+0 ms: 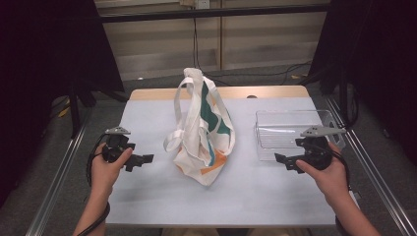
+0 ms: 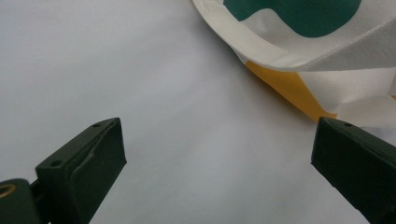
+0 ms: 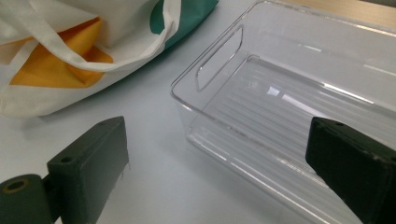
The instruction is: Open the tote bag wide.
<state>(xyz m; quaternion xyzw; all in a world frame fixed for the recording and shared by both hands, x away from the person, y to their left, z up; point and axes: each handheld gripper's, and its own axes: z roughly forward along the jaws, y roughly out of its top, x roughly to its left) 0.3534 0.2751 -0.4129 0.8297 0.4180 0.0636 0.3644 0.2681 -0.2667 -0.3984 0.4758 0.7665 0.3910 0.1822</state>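
Resting low over the table point(image 1: 147, 196), the left hand-held gripper point(image 1: 143, 159) sits in the person's left hand point(image 1: 105, 167), its jaws spread wide with nothing between them. In the left gripper view the two black jaws frame bare pale tabletop, and the lower edge of a cloth tote bag point(image 2: 299, 51) lies just beyond the farther jaw, apart from it. The right hand-held gripper point(image 1: 285, 161) is held in the right hand point(image 1: 327, 172) on the other side of the table, and its jaws too stand wide apart and hold nothing. In the right gripper view those jaws reach toward the near corner of a clear plastic bin point(image 3: 299, 107), which looks empty; one jaw overlaps the bin's wall in the picture, though I cannot tell whether it touches it.

Between the two grippers, near the middle of the table, the tote bag point(image 1: 201, 132) stands slumped, white with green and orange patches, its handles point(image 1: 193, 73) gathered up in a knot at the top. The clear plastic bin point(image 1: 290, 128) sits to the right of the bag, near the table's right edge. A grey three-cornered plate tops each gripper.
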